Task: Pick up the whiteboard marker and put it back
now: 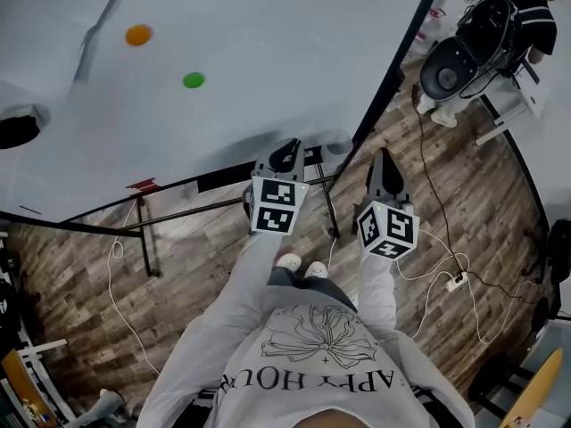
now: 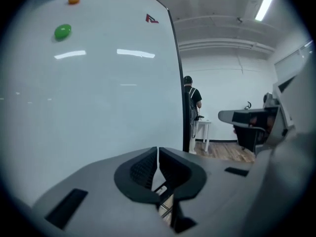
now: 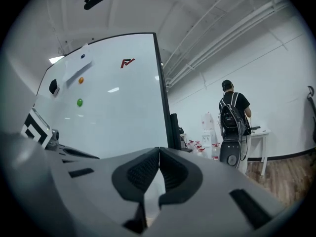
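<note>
The whiteboard (image 1: 268, 52) stands in front of me, with an orange magnet (image 1: 138, 35) and a green magnet (image 1: 194, 80) on it. A small red thing (image 1: 143, 185) lies on the ledge along its lower edge; I cannot tell whether it is the marker. My left gripper (image 1: 285, 154) is held up close to the board's lower edge, its jaws shut with nothing between them (image 2: 157, 149). My right gripper (image 1: 384, 163) is beside it near the board's black side frame, also shut and empty (image 3: 159, 149). I hold no marker in either gripper.
A black eraser (image 1: 18, 127) sticks to the board at the left. The board's metal stand (image 1: 147, 239) and white cables (image 1: 437, 270) are on the wooden floor. A person with a backpack (image 3: 232, 107) stands by a white table beyond the board's right edge.
</note>
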### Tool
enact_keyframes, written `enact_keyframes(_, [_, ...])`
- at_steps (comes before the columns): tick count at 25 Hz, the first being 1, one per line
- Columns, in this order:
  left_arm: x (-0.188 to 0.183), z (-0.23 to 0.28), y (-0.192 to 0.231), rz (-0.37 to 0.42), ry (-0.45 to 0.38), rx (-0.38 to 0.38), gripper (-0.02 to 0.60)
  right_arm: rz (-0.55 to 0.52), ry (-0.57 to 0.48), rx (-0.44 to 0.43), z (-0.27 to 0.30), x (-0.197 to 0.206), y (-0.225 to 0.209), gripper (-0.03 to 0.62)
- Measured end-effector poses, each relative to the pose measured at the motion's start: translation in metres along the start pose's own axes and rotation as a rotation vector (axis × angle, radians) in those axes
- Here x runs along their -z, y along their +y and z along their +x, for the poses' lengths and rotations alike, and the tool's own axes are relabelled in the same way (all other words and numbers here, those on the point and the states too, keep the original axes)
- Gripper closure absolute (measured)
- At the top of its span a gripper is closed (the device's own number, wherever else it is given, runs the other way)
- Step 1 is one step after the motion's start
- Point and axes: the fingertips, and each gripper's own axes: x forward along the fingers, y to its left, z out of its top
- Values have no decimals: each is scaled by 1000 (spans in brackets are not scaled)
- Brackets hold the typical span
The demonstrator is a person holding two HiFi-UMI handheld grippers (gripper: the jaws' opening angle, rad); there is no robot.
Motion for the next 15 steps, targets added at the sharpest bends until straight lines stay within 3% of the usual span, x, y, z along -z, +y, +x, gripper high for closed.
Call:
enact_keyframes(10, [-30, -43, 31, -86, -138, -108, 569, -10, -41, -32, -6, -19, 20, 591])
enact_keyframes(15, [-40, -61, 35, -92, -186, -147, 571, -14, -59, -44, -13, -25, 24, 591])
